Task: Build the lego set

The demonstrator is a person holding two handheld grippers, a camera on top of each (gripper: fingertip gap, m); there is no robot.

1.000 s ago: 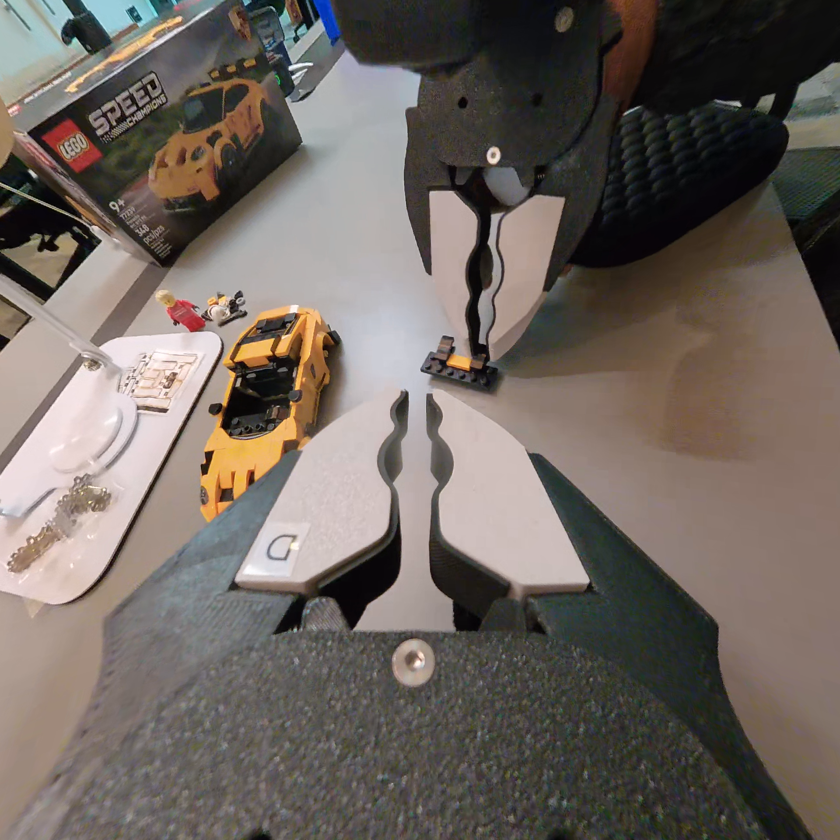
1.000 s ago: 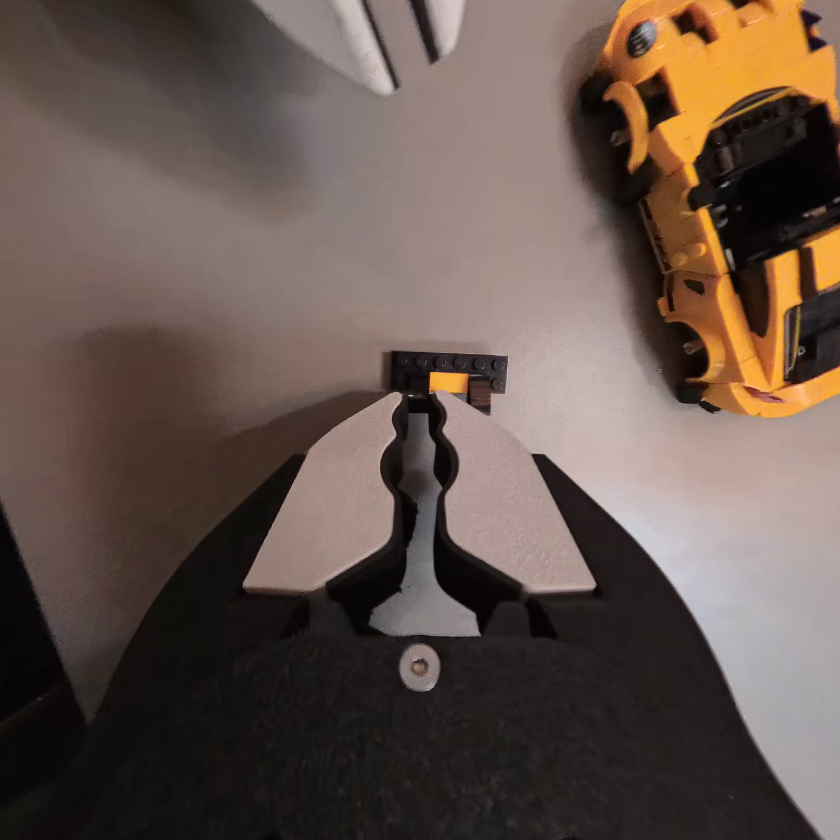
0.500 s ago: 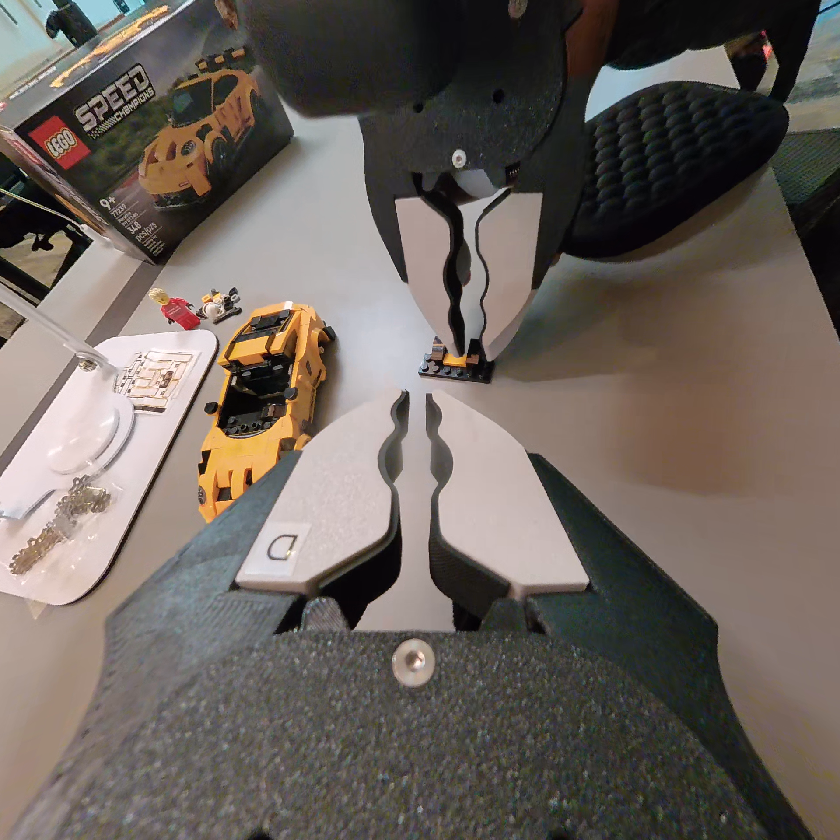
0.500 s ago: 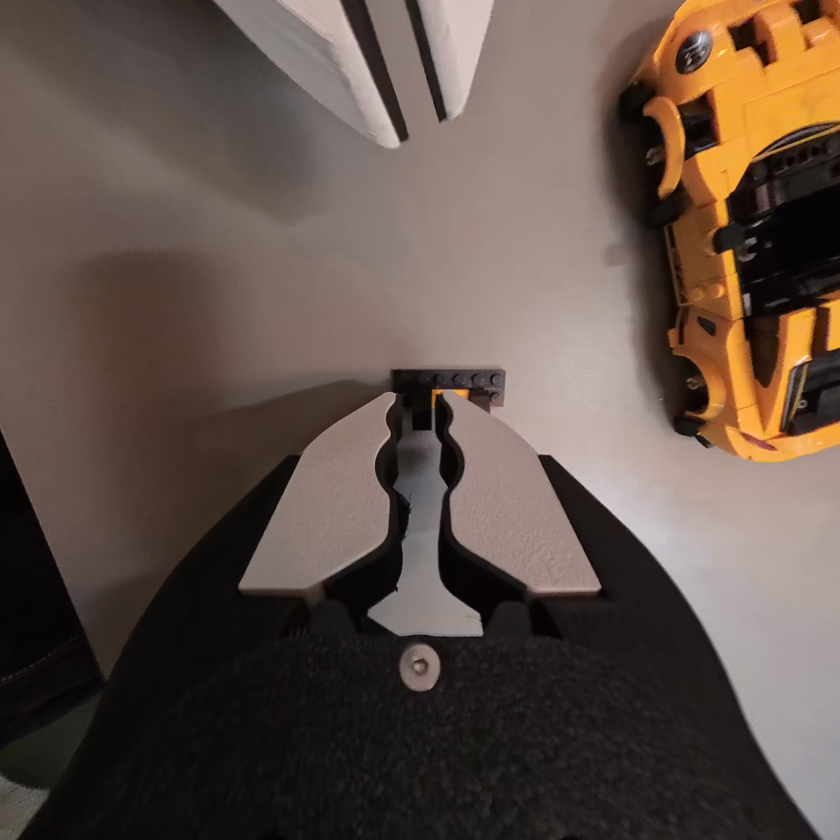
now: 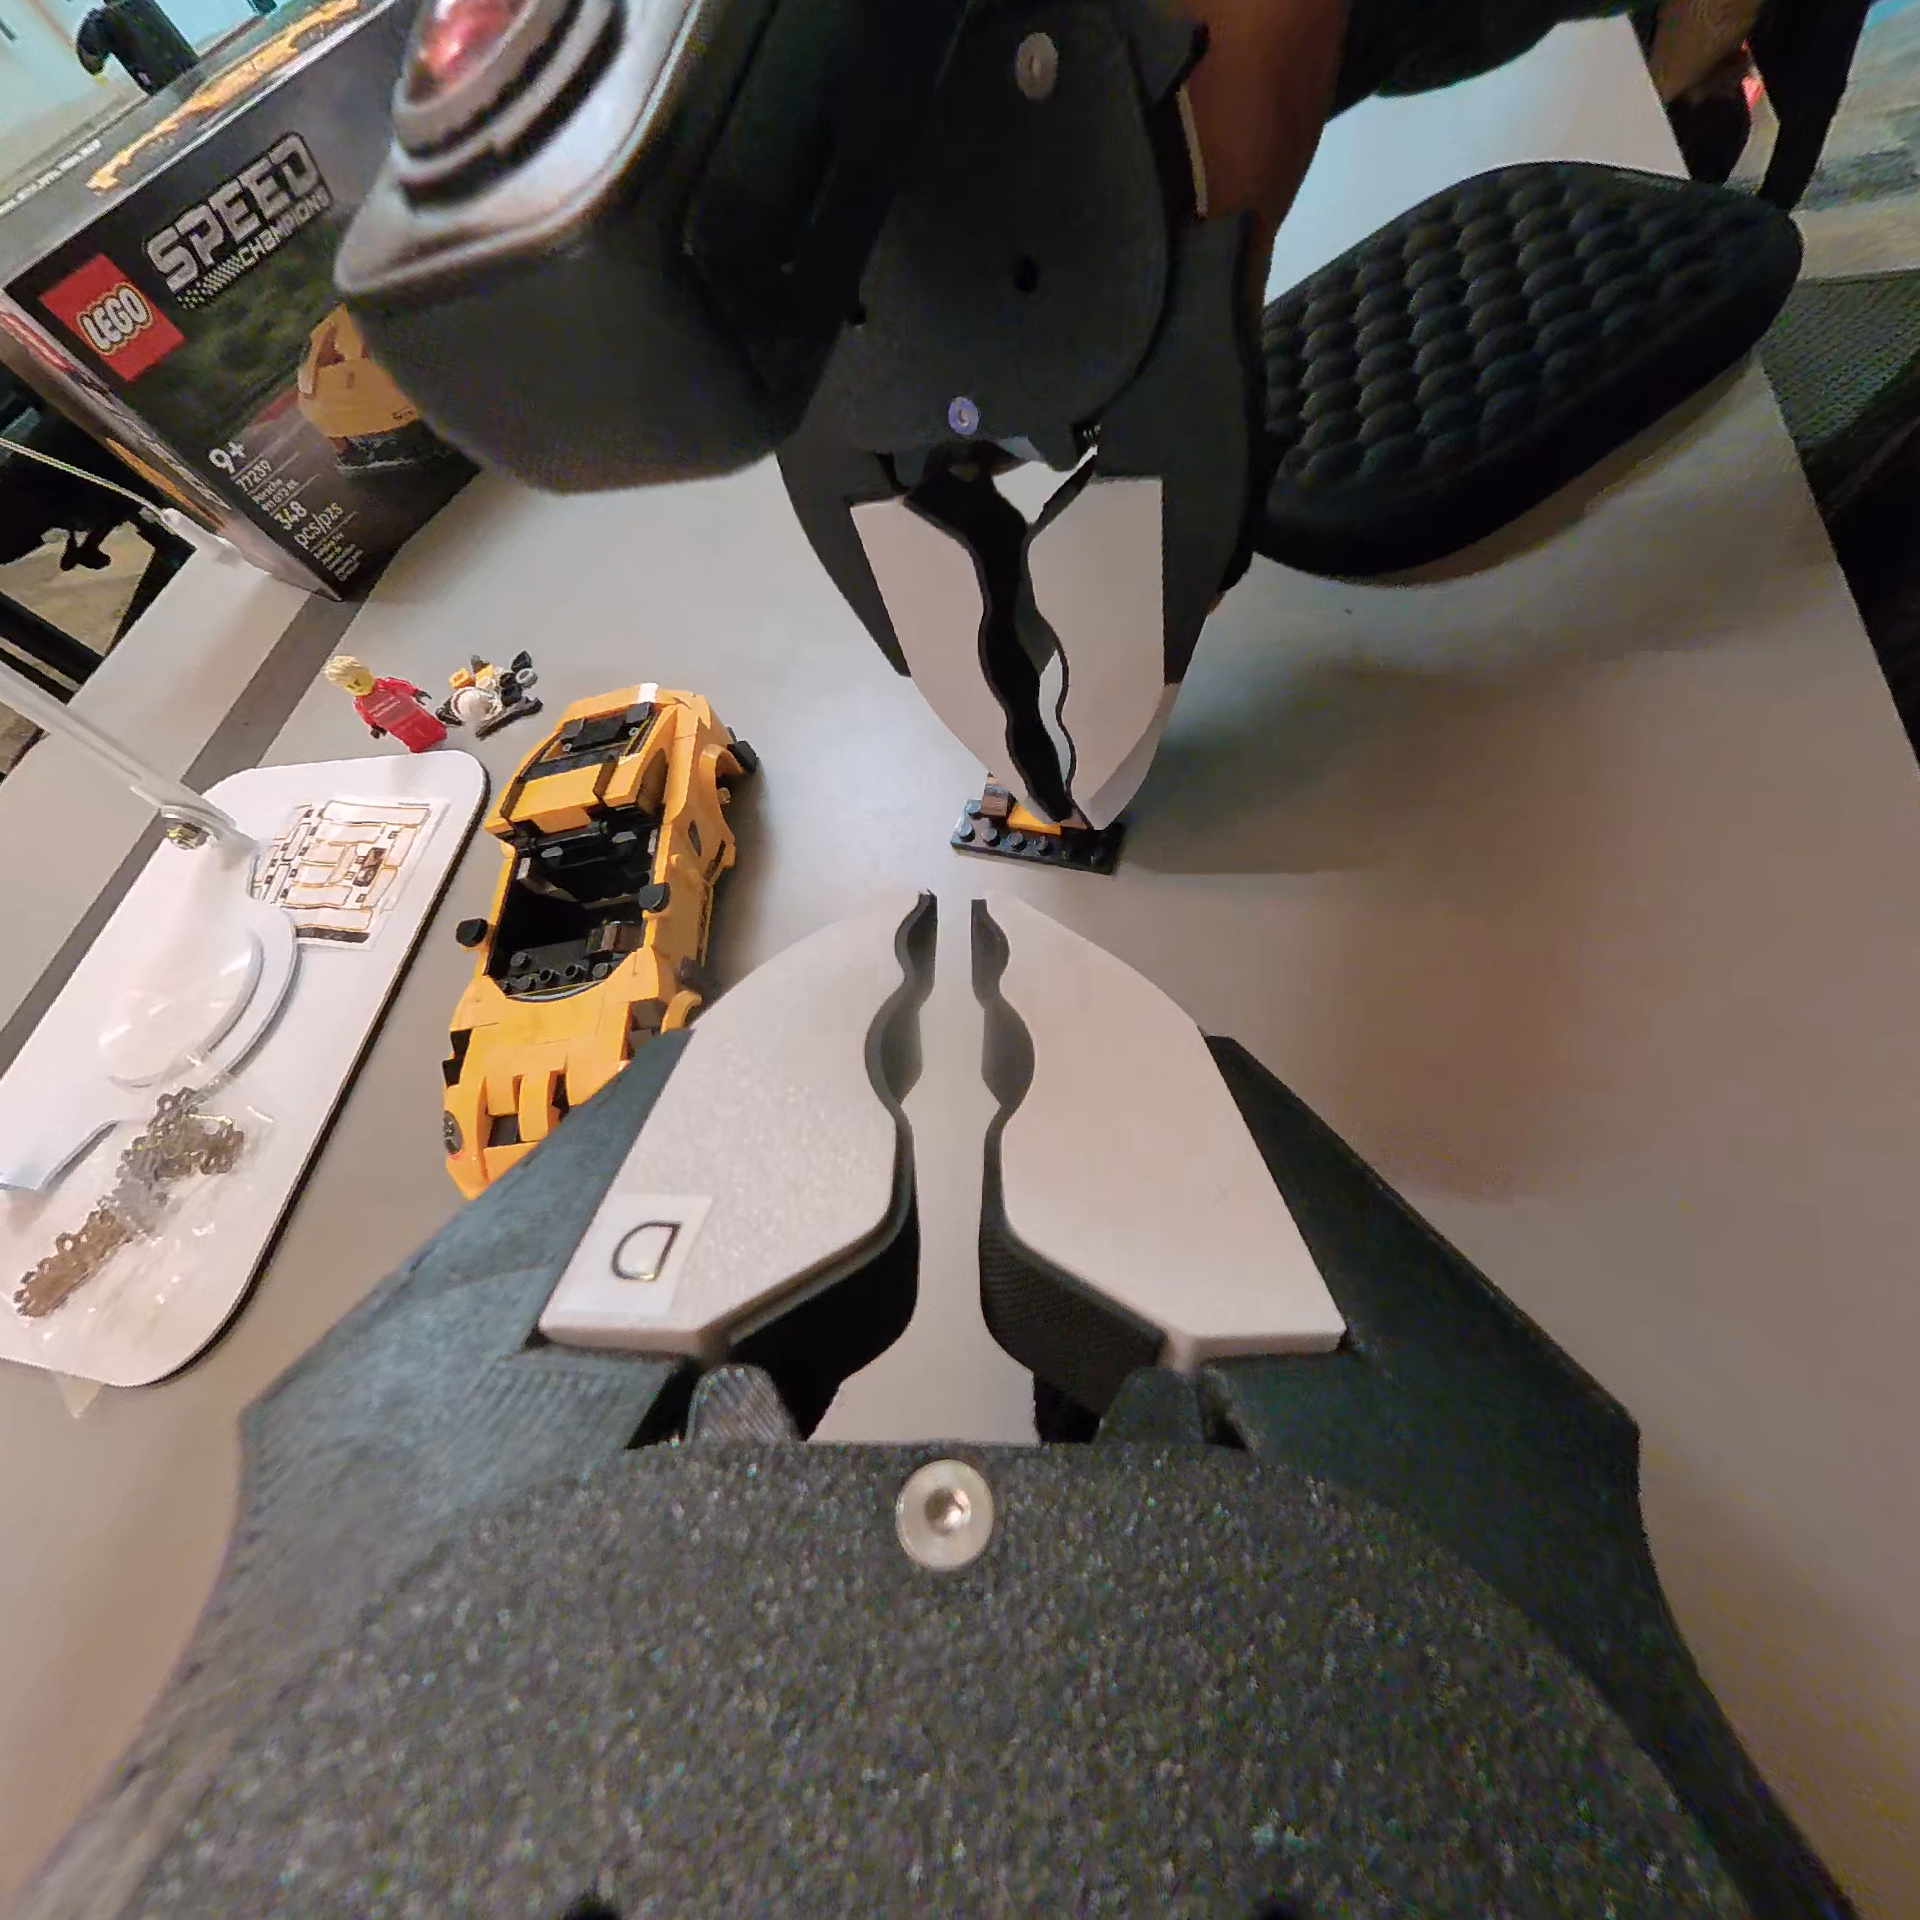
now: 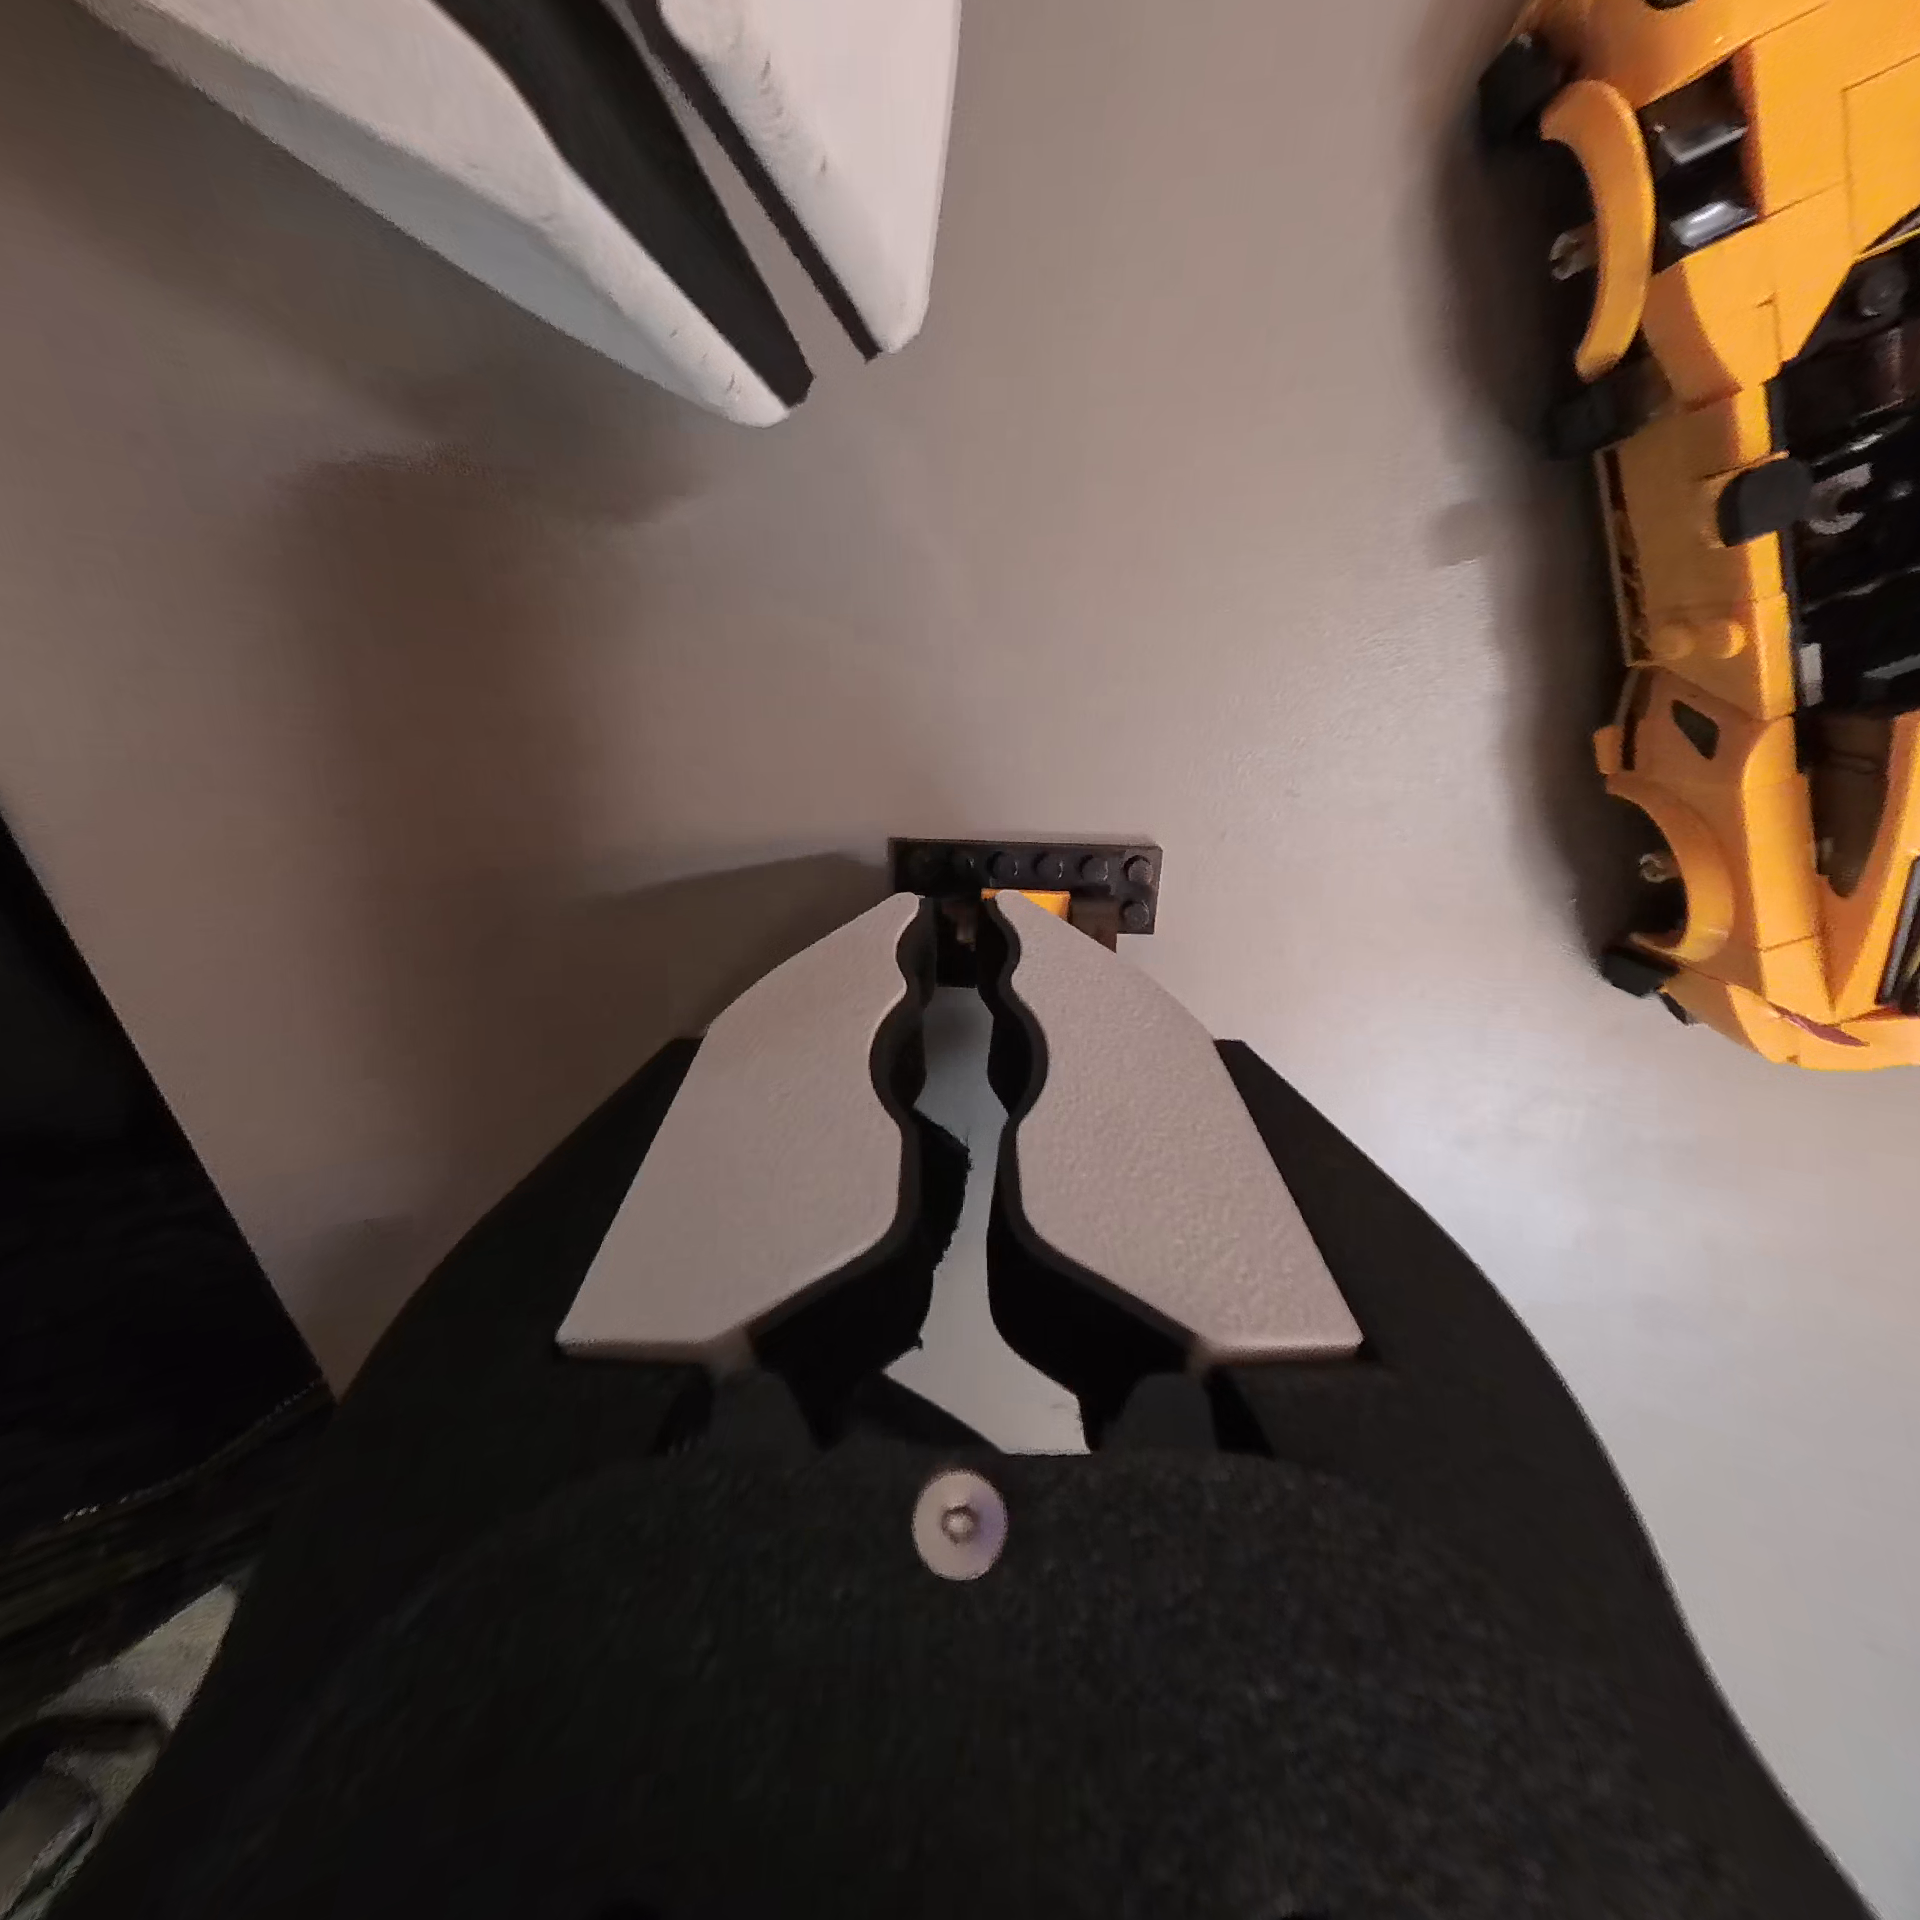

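Grey fingertips of my left gripper [image 5: 945,920] hung just short of the black plate [image 5: 1039,850], nearly closed, a narrow slit between them, grasping nothing. That plate lay flat on the table [image 5: 1455,1039], its small orange brick [image 6: 1023,902] and dark bits on top. I judged it light, rigid, slick plastic, liable to skid or shed pieces; best pinched across its short edges. At the plate, my right gripper [image 6: 958,914] was pinching a dark piece beside the brick. Left of the plate sat the yellow car [image 5: 592,925].
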